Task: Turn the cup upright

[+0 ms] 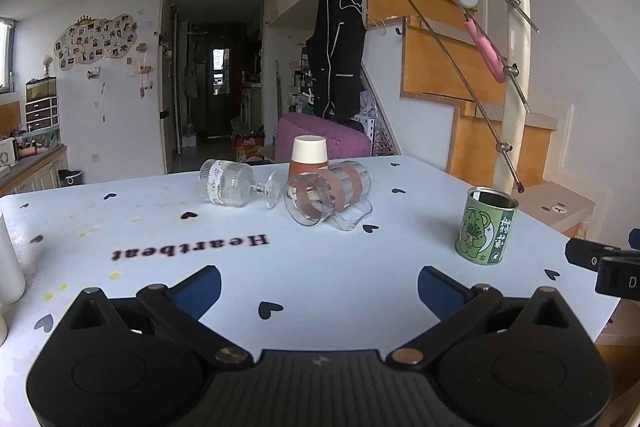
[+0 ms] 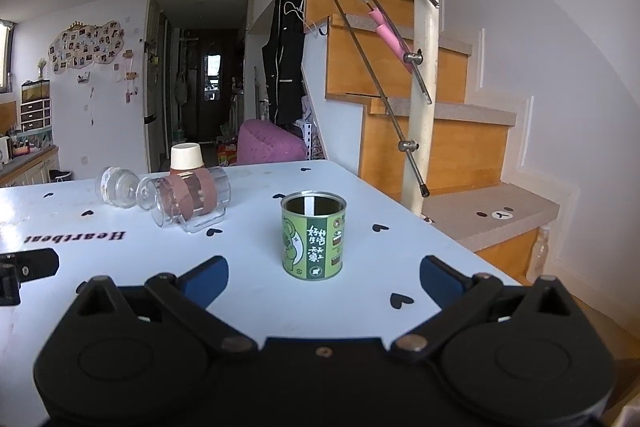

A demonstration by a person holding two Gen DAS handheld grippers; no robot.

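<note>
A clear glass mug (image 1: 328, 193) with brown bands lies on its side mid-table, handle on the table; it also shows in the right wrist view (image 2: 192, 201). A ribbed stemmed glass (image 1: 236, 189) lies on its side to its left, also in the right wrist view (image 2: 120, 187). A paper cup (image 1: 309, 155) stands upside down behind the mug, also in the right wrist view (image 2: 186, 157). A green tin (image 1: 486, 231) stands upright with its mouth up, directly before my right gripper (image 2: 324, 281), as the right wrist view (image 2: 313, 237) shows. My left gripper (image 1: 320, 289) is open and empty, short of the mug. My right gripper is open and empty.
The white table (image 1: 320, 267) has heart marks and the word Heartbeat. A white cylinder (image 1: 8, 263) stands at its left edge. A staircase with a metal railing (image 2: 420, 67) rises to the right. A pink chair (image 1: 324, 139) sits behind the table.
</note>
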